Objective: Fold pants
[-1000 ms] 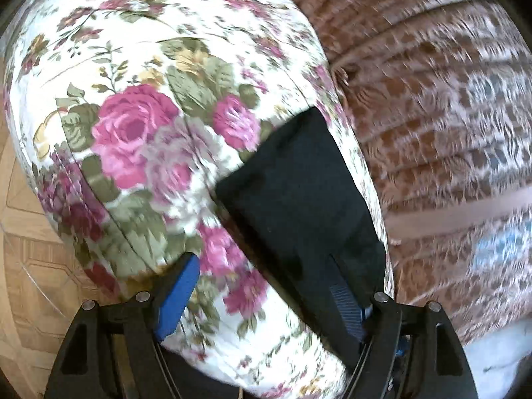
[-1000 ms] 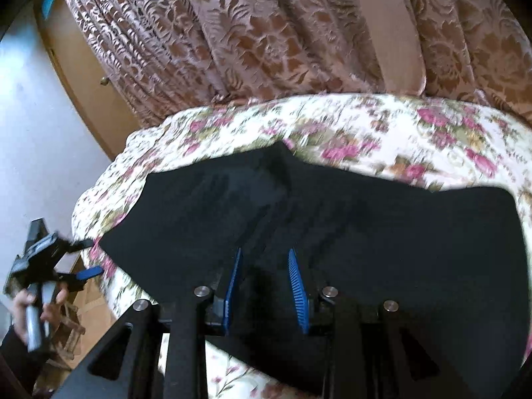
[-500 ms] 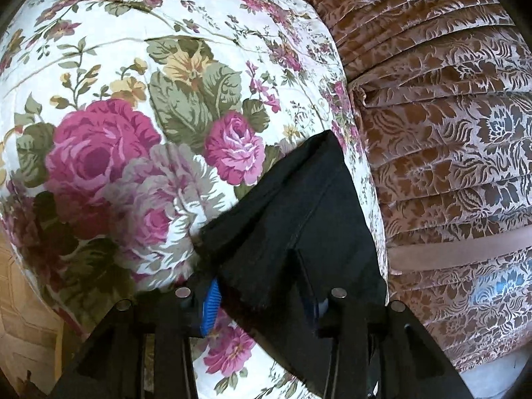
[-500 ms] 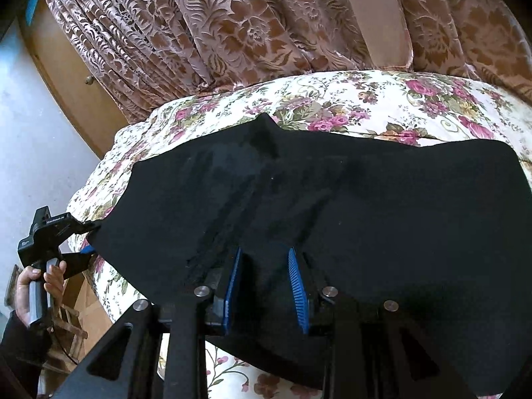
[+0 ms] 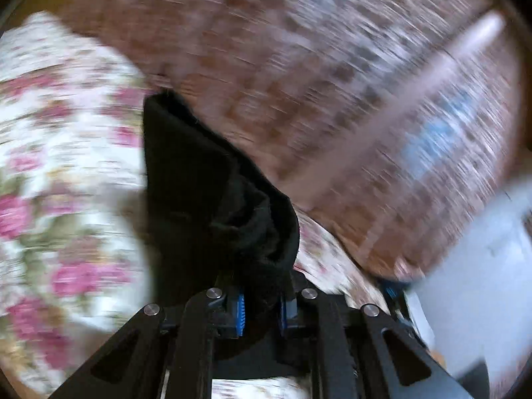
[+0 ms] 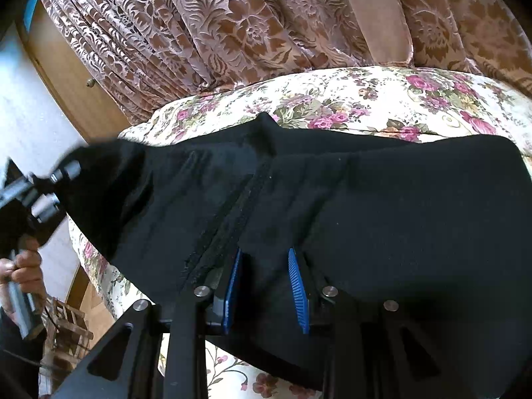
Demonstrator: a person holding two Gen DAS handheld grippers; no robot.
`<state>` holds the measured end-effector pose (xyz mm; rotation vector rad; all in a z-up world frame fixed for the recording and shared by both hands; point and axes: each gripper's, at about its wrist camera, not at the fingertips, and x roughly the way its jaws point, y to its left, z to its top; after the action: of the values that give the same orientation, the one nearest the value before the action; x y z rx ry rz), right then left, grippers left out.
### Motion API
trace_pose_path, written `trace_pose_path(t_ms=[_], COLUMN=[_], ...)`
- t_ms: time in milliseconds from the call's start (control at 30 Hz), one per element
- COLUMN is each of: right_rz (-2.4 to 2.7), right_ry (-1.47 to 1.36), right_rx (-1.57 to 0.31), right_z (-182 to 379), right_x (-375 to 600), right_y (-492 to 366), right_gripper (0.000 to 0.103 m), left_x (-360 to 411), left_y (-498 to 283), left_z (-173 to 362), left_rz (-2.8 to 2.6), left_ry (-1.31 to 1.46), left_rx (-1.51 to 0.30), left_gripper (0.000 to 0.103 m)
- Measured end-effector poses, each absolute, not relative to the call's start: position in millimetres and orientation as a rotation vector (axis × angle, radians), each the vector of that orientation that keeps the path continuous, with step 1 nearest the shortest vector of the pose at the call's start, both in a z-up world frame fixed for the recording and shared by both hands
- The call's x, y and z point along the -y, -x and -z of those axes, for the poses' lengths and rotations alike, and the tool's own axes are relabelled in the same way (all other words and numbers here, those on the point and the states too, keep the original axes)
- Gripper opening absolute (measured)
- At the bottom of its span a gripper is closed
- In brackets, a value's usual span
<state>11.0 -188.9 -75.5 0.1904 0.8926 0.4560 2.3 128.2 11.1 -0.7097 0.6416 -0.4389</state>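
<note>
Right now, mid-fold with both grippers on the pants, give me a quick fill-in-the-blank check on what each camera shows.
1. The pants being folded are ____ in colour.
2. The left gripper is shut on an end of the pants; its finger pads are ____ in colour.
3. The pants lie on a bedspread printed with ____.
4. In the right wrist view, the right gripper has its blue pads ____, with pants fabric lying between them.

Missing words: black; blue; flowers; apart
</note>
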Motion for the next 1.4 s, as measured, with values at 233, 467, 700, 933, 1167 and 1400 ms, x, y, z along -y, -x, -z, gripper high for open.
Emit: trace_pose_path(t_ms=[233, 467, 700, 933, 1167, 1400], right_rz=[-0.595, -0.733, -0.712, -0.696, -0.691, -0.744], right_ry=[-0.4, -0.697, -0.788, -0.705, -0.572, -0.476], right_rx=[-0.83, -0.809, -0.851, -0.923, -0.947, -0.882], right_z=[38, 24, 34, 44, 39, -3], right_x=[214, 236, 238, 230, 212, 204], right_y=[-14, -31, -50, -68, -78, -79], right_gripper=[0.031, 0.035, 0.035, 0.034, 0.017, 0.016], left_x=[-28, 7, 16, 36, 2, -99], left_y=[-14, -7, -3, -2, 2, 11], left_z=[-8, 7, 10, 10, -5, -7], left_rz=[0.713, 0.743, 0.742, 0.742, 0.771, 0.566], left_ry=[0.58, 0.512, 0.429, 0.341, 0.452, 0.613], left_rx=[-0.736, -0.809, -0.816, -0.83, -0.837, -0.727], left_gripper=[0.013, 0.013, 0.013, 0.013, 0.028, 0.033])
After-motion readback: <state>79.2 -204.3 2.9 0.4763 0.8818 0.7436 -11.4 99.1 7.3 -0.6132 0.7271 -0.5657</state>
